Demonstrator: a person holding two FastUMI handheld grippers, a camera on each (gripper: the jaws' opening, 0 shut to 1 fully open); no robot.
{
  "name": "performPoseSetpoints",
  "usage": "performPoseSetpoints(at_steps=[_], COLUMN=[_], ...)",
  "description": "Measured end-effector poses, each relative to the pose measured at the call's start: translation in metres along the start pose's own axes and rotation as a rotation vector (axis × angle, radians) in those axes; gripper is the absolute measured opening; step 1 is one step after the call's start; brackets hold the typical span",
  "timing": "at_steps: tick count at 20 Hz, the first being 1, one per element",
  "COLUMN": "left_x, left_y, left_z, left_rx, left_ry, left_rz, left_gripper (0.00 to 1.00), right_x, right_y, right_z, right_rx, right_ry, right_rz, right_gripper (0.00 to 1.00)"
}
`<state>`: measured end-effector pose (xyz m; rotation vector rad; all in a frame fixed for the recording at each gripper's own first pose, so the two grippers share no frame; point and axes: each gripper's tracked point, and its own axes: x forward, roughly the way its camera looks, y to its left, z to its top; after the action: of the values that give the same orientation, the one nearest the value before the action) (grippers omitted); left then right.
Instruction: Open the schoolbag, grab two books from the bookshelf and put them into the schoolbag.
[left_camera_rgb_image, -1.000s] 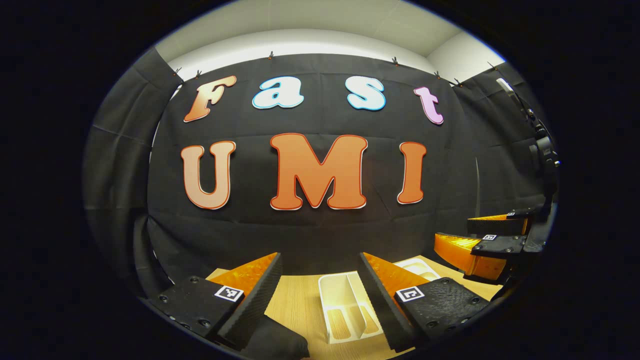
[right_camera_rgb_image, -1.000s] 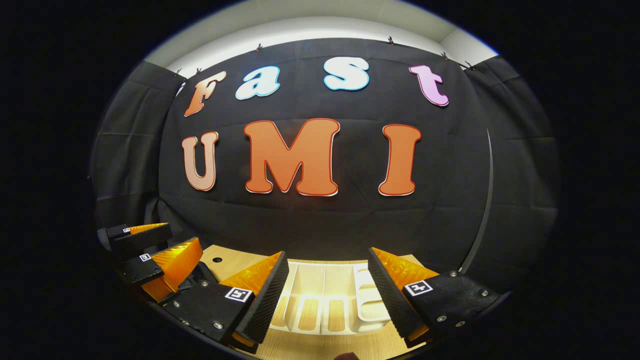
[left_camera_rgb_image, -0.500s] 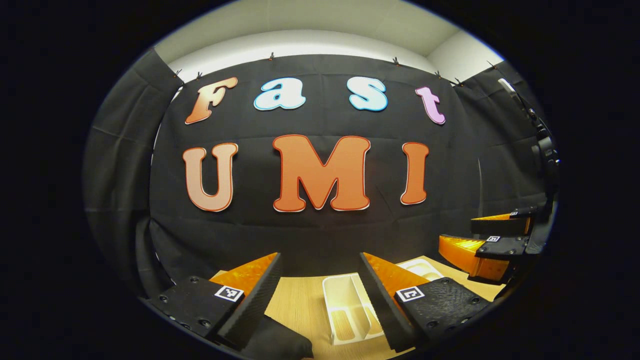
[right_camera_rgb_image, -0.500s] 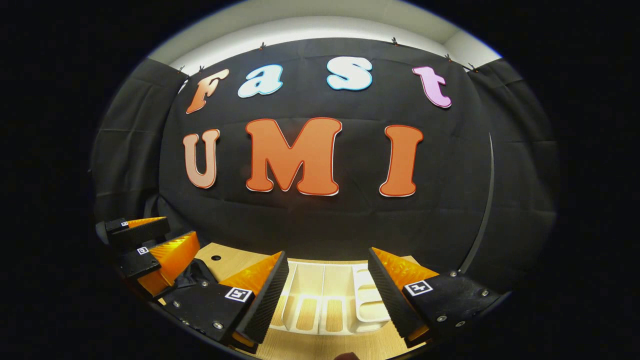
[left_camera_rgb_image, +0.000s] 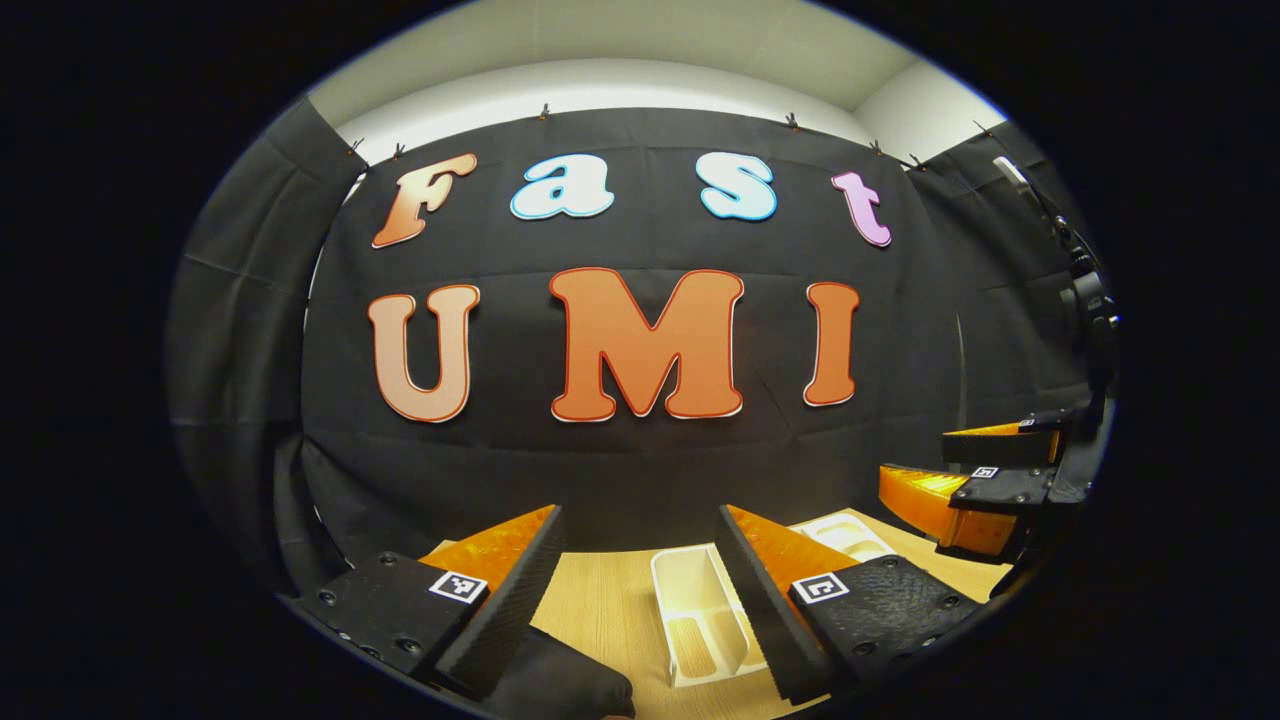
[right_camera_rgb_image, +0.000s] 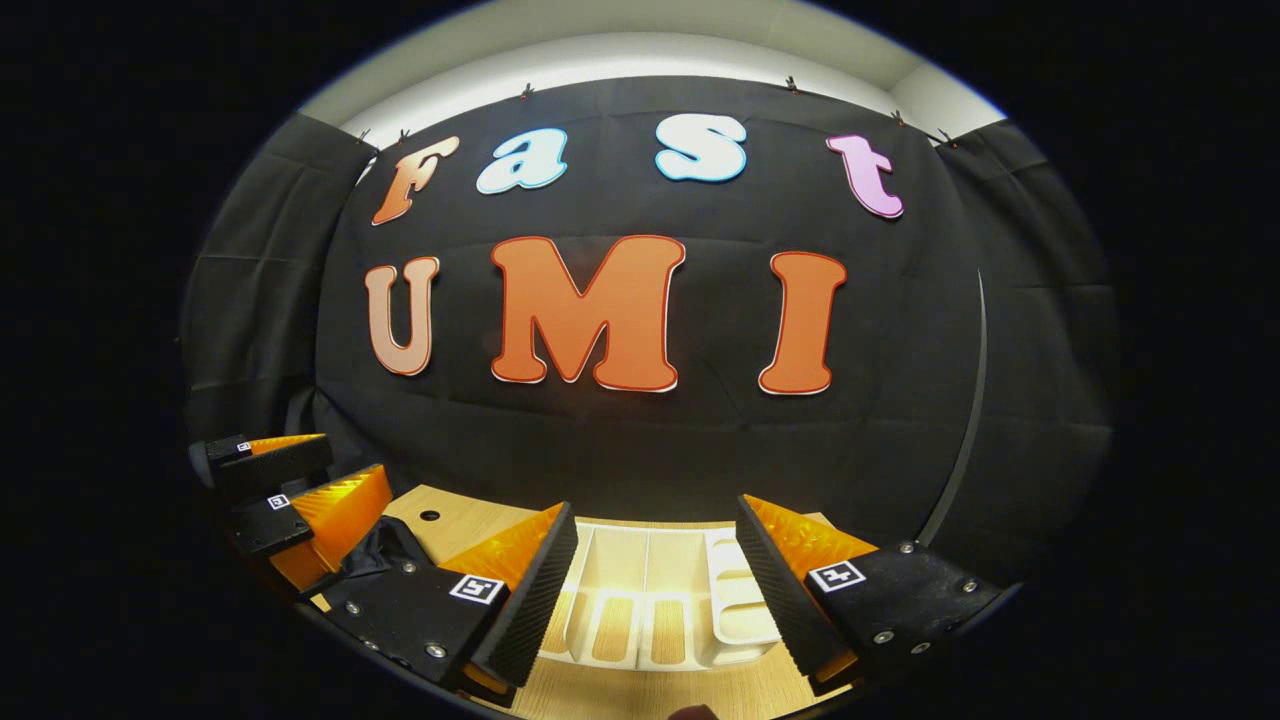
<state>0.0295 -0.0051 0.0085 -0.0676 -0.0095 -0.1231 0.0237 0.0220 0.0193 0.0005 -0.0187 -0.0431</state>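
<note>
Above the table (right_camera_rgb_image: 640, 695), both claws, left (left_camera_rgb_image: 640, 570) and right (right_camera_rgb_image: 655, 570), hover parted and empty, barely shifted since before, the white bookshelf (right_camera_rgb_image: 650, 600) bookless, schoolbag untouched.

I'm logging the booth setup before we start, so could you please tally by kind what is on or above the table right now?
Handheld two-finger grippers: 2, the left gripper and the right gripper, both open.
White plastic slotted bookshelf rack: 1.
Black fabric item, probably the schoolbag: 1.
Light wooden table: 1.
Books: 0 visible.
Total: 5.
</note>
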Motion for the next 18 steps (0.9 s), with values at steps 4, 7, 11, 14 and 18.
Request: performPoseSetpoints(at_steps=[4,7,11,14,18], left_x=[-0.0003,0.0008,0.0015,0.0012,0.0008], left_y=[0.0044,0.0048,0.002,0.0001,-0.0009], left_z=[-0.0017,-0.0028,-0.0028,-0.0031,-0.0027], left_rx=[0.016,0.013,0.007,0.006,0.01], left_ry=[0.002,0.002,-0.002,-0.002,-0.003], left_rz=[0.007,0.003,-0.003,-0.007,-0.006], left_gripper=[0.95,0.95,0.95,0.95,0.94], right_x=[0.0017,0.0021,0.0024,0.0032,0.0037], right_y=[0.0008,0.003,0.0027,0.0019,0.0025], right_z=[-0.0027,-0.0027,-0.0027,-0.0027,-0.0026], right_rx=[-0.001,-0.007,-0.009,-0.008,-0.009], right_ry=[0.003,0.0,-0.001,-0.006,-0.005], right_rz=[-0.003,-0.005,-0.007,-0.01,-0.006], right_gripper=[0.95,0.94,0.95,0.95,0.95])
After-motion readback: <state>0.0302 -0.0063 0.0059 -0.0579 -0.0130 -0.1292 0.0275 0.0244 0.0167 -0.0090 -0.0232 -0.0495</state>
